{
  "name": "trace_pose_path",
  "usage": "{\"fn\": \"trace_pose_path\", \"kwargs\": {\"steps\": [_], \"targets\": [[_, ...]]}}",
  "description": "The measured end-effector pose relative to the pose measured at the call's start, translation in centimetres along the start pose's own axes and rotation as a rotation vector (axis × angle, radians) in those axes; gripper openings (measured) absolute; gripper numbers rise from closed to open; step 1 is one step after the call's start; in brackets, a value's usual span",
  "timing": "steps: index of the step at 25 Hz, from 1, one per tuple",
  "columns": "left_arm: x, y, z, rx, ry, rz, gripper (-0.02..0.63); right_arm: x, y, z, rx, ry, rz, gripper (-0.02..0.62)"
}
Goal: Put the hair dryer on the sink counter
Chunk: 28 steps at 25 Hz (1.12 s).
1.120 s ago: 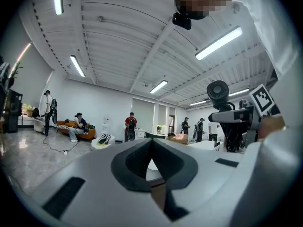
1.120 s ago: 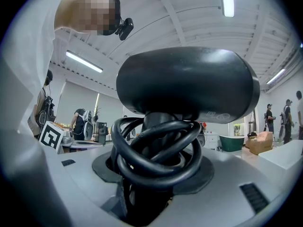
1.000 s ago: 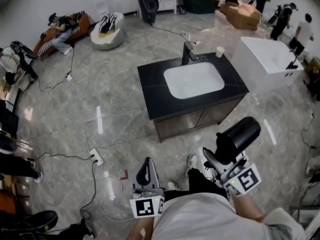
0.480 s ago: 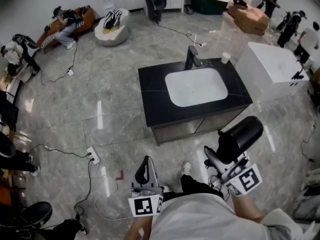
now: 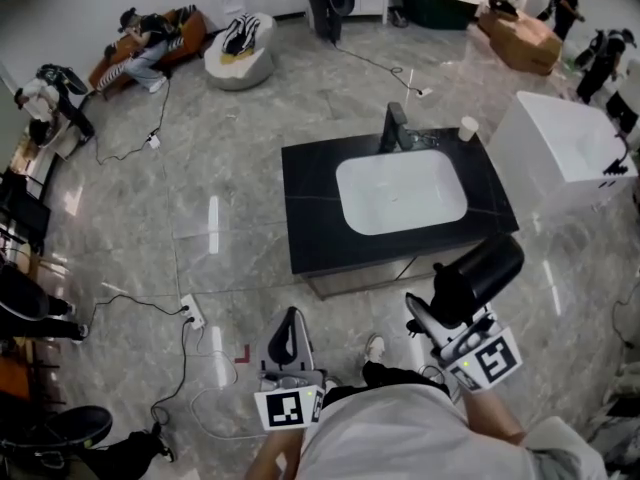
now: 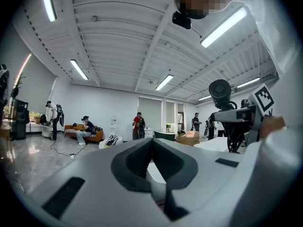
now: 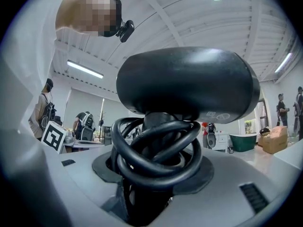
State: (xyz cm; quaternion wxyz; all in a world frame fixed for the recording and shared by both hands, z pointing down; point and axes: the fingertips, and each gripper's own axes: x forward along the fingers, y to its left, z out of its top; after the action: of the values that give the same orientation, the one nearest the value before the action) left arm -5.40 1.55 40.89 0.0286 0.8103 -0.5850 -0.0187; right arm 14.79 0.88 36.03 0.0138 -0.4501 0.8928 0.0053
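Note:
The black hair dryer (image 5: pixel 478 271) stands upright in my right gripper (image 5: pixel 441 318), low right in the head view. Its jaws are shut on the handle, where the black cord is wound in loops. In the right gripper view the dryer's barrel (image 7: pixel 189 82) fills the middle above the coiled cord, with the right gripper (image 7: pixel 150 176) clamped round the handle. The sink counter (image 5: pixel 310 208), black with a white basin, stands just ahead on the floor. My left gripper (image 5: pixel 288 340) hangs low and left of centre, shut and holding nothing. The left gripper (image 6: pixel 152 141) view also shows the hair dryer (image 6: pixel 220 90) at the right.
A black faucet (image 5: pixel 394 126) and a paper cup (image 5: pixel 467 128) stand at the counter's far edge. A white tub (image 5: pixel 570 153) is to its right. A power strip (image 5: pixel 192 313) with cables lies on the floor at the left. People and furniture line the far wall.
The counter has come nearer and sits lower in the head view as the person steps toward it. Both grippers keep their pose, the dryer still held.

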Motion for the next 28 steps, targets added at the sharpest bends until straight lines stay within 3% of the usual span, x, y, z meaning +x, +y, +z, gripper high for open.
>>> {"fn": "trace_pose_path", "kwargs": {"steps": [9,17,28], "targets": [[5.4,-2.1,0.6,0.023,-0.001,0.056,0.003,2.3,-5.3,-0.6,-0.011,-0.026,0.078,0.261],[6.5,-0.6,1.4,0.056,-0.019,0.123,0.003,4.4,-6.4,-0.9,0.0,-0.024,0.118,0.261],[8.7,3.4,2.0,0.044,-0.023,0.083,0.003,8.1,-5.7,-1.1,0.012,-0.006,0.076,0.261]]}}
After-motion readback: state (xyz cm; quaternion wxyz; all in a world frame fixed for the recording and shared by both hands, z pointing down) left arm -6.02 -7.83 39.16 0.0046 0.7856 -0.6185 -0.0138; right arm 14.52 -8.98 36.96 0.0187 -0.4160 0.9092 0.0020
